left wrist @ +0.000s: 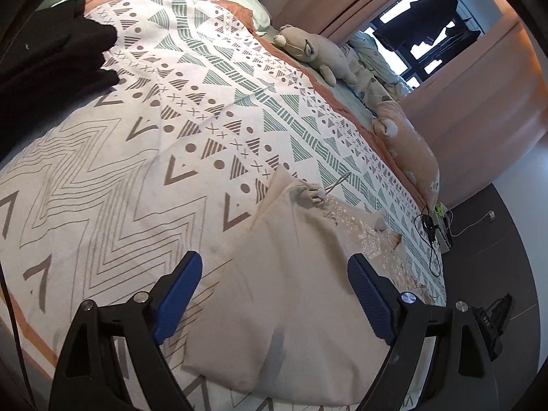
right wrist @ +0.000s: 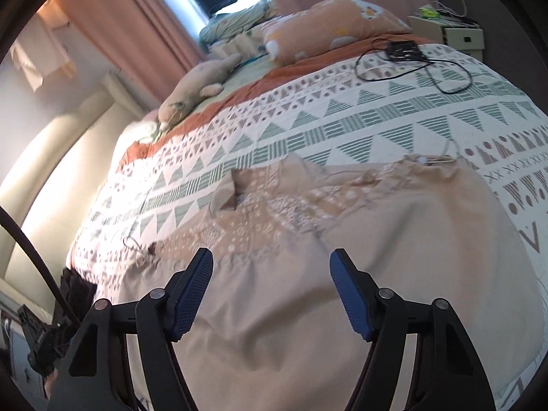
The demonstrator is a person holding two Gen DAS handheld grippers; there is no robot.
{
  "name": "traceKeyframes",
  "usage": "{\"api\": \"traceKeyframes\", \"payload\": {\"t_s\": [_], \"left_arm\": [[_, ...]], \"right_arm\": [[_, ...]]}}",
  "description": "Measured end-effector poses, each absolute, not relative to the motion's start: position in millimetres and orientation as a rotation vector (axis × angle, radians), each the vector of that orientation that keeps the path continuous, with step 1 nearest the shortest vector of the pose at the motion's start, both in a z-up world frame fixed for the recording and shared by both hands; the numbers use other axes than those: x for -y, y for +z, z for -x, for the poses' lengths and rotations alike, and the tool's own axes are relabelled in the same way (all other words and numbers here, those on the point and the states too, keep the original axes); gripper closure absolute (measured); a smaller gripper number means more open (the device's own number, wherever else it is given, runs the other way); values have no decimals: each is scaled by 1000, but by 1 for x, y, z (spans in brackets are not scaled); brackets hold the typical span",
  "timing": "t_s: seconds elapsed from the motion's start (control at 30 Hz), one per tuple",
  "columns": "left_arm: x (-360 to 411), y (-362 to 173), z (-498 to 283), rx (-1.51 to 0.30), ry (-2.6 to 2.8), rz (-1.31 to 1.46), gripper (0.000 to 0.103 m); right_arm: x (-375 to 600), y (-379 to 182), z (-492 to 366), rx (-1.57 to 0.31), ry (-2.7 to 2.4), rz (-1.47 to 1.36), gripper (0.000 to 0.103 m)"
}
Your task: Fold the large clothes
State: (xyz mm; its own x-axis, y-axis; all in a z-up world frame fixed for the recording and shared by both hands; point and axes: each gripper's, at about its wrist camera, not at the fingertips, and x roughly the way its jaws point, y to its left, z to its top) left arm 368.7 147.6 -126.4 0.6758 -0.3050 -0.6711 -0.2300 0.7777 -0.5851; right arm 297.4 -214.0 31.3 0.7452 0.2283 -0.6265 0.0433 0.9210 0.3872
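A beige garment [left wrist: 294, 294] with a white printed yoke and a drawstring lies spread flat on the patterned bed cover [left wrist: 171, 130]. In the left wrist view my left gripper [left wrist: 275, 267] hovers above it with its blue pads wide apart and nothing between them. The right wrist view shows the same garment [right wrist: 342, 257], its printed neckline toward the far side. My right gripper [right wrist: 272, 263] is over the cloth, open, gripping nothing. A pile of black clothing [left wrist: 51, 51] sits at the far left of the bed.
Plush toys [left wrist: 315, 51] and an orange pillow [right wrist: 328, 27] line the far edge of the bed. A black cable with a small box [right wrist: 404, 51] lies on the cover. Pink curtains [left wrist: 462, 96] and a window stand behind. A bedside unit [right wrist: 452, 30] is at the corner.
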Motion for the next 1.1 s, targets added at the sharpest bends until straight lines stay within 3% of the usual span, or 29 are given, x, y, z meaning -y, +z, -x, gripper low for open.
{"api": "traceKeyframes", "payload": {"t_s": [0.27,0.37,0.47,0.7,0.73,0.8,0.87,1.1], "left_arm": [[-167,-150,-345,-874,8,740,26],[-168,-160,-343,-893,17,747,26],[-167,-167,-342,-911,24,748,26],[-160,-176,-338,-947,31,728,26],[-160,-178,-338,-954,31,734,26],[-161,-182,-336,-963,35,748,26],[-161,-184,-333,-965,36,758,26],[-162,-183,-326,-964,25,781,26]], "right_arm": [[166,18,-340,-832,125,-300,42],[149,6,-363,-883,124,-237,44],[128,-13,-391,-960,122,-166,52],[101,-59,-439,-1082,92,-15,54],[97,-61,-442,-1073,85,24,57],[92,-60,-447,-1067,78,50,84],[90,-59,-450,-1056,67,66,101],[102,-24,-444,-947,58,43,103]]}}
